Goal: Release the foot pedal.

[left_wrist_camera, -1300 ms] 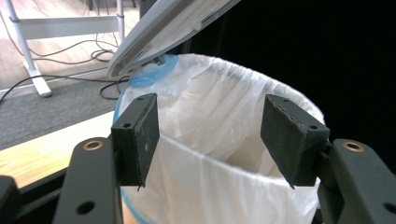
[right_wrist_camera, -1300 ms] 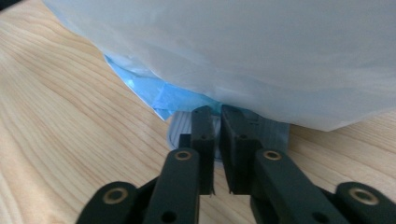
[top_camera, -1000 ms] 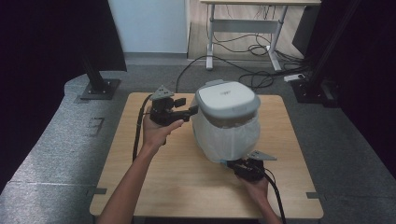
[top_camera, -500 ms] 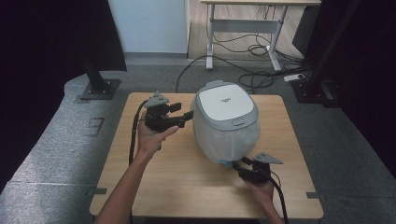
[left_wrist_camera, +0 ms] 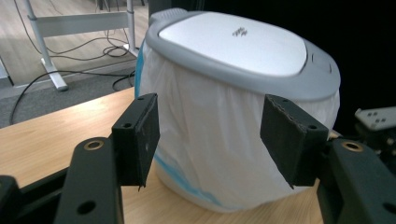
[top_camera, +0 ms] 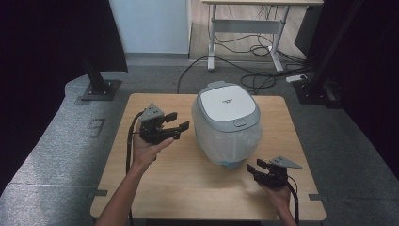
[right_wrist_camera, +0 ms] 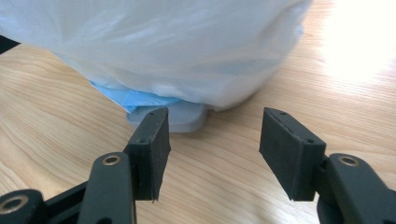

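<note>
A small bin with a grey rim, a white lid and a white plastic liner stands on the wooden table, right of centre. Its lid is closed. My left gripper hovers open just left of the bin, jaws pointing at it with nothing between them. In the left gripper view the bin is close ahead of the open jaws. My right gripper is open near the table's front right, just below the bin's base. The right gripper view has the liner and the grey foot pedal beyond the open jaws.
Beyond the table's far edge lie grey floor mats, cables and a desk frame. A black stand base sits at back left and another at back right. Bare wood lies on the table's left and front.
The left gripper has drawn back leftward from the bin and the right gripper has moved right and toward the front. The bin has settled upright.
</note>
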`<action>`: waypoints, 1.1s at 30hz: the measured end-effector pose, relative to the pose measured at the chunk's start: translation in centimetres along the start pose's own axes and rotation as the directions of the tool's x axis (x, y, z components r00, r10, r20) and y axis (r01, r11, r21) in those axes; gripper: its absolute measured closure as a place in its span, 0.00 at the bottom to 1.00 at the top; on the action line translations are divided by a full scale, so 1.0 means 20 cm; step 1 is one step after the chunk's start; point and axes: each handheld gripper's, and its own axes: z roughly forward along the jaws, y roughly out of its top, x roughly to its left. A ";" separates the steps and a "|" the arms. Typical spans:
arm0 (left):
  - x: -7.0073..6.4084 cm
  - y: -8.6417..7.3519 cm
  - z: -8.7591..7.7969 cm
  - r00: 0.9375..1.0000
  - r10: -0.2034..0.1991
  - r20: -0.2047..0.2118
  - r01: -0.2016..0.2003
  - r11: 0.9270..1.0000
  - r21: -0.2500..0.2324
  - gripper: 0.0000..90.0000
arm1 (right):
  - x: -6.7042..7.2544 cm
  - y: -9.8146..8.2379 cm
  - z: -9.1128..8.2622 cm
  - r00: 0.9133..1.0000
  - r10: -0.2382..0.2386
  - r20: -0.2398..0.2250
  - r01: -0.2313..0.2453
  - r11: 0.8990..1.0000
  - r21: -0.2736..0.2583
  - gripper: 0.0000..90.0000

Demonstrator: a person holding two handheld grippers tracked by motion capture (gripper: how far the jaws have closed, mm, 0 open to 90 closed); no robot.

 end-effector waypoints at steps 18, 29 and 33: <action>-0.04 -0.34 -0.09 0.999 0.028 -0.028 -0.027 0.998 0.054 0.42 | -0.16 -0.03 -0.10 0.998 0.040 0.043 -0.040 0.999 0.009 0.46; -0.01 -0.56 -0.07 0.998 -0.008 -0.057 0.014 0.994 0.106 0.41 | -0.17 -0.03 -0.10 0.998 0.033 0.055 -0.034 0.999 0.016 0.45; 0.00 -0.58 -0.06 0.998 -0.014 -0.055 0.020 0.993 0.116 0.41 | -0.16 -0.03 -0.09 0.998 0.030 0.058 -0.031 0.999 0.015 0.45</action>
